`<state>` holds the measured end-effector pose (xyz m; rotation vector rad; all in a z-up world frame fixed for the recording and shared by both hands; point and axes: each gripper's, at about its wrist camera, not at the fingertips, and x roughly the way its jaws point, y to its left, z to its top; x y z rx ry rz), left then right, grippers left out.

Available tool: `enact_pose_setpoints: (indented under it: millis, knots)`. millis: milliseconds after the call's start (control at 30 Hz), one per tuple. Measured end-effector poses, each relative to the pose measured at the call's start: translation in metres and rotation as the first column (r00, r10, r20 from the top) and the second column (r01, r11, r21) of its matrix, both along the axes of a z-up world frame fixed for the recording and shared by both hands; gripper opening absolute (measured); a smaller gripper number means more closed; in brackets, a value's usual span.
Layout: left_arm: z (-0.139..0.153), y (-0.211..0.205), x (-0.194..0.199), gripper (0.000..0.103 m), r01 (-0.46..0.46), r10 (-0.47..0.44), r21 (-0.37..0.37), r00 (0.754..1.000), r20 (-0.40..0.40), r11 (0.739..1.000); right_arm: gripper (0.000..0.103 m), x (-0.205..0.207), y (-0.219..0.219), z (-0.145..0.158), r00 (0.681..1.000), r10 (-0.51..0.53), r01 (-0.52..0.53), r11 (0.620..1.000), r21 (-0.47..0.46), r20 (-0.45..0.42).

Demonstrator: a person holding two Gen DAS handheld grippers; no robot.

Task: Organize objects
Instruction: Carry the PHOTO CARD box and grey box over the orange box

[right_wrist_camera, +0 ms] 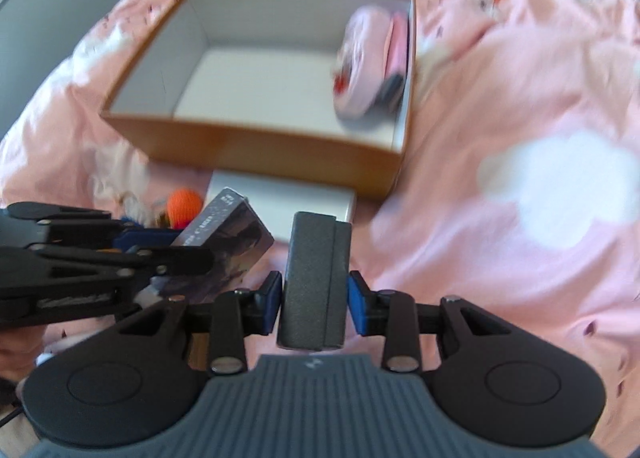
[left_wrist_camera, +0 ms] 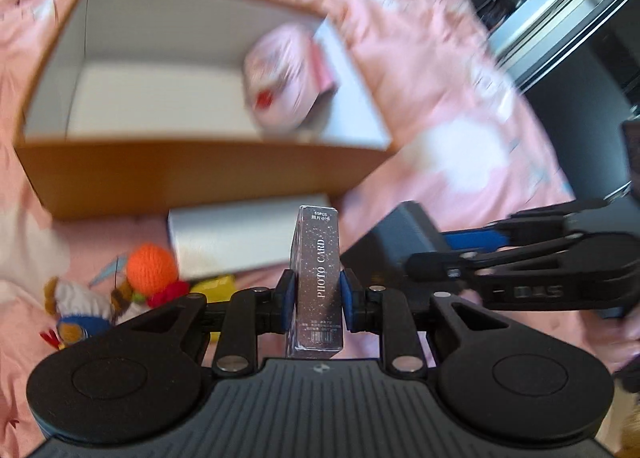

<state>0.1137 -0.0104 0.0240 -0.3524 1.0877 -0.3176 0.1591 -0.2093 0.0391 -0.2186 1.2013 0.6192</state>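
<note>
Pink bedspread (right_wrist_camera: 500, 98), both claws loaded above it.

Left gripper (left_wrist_camera: 314, 298) pinches a "PHOTO CARD" box (left_wrist_camera: 316, 282) narrowly between its blue pads; right gripper (right_wrist_camera: 314, 300) clamps a dark grey case (right_wrist_camera: 312, 282). At twelve o'clock sits the open cardboard box (right_wrist_camera: 256, 146), a pink pouch (right_wrist_camera: 360, 62) inside; at nine, a knitted toy (left_wrist_camera: 148, 270) beside a white box (left_wrist_camera: 240, 238).

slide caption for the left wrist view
Left gripper shut on a photo card box, facing the open cardboard box on pink bedding.
</note>
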Motion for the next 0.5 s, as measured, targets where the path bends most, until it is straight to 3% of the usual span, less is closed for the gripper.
enact_pose_setpoints:
  millis: [233,400,500]
  knots:
    - [0.054,0.003,0.009,0.026,-0.074,0.072,0.010,0.983,0.169,0.997,0.037,-0.004,0.013,0.045,0.983,0.016,-0.025,0.999,0.043,0.184]
    - [0.072,0.013,0.026,0.026,-0.140,0.133,0.013,0.963,0.233,0.990,0.037,0.002,0.023,0.073,0.946,0.006,-0.036,0.996,0.085,0.323]
    - [0.077,0.018,0.039,0.026,-0.166,0.155,0.021,0.953,0.261,0.986,0.037,0.014,0.031,0.082,0.932,-0.010,-0.035,0.992,0.117,0.361]
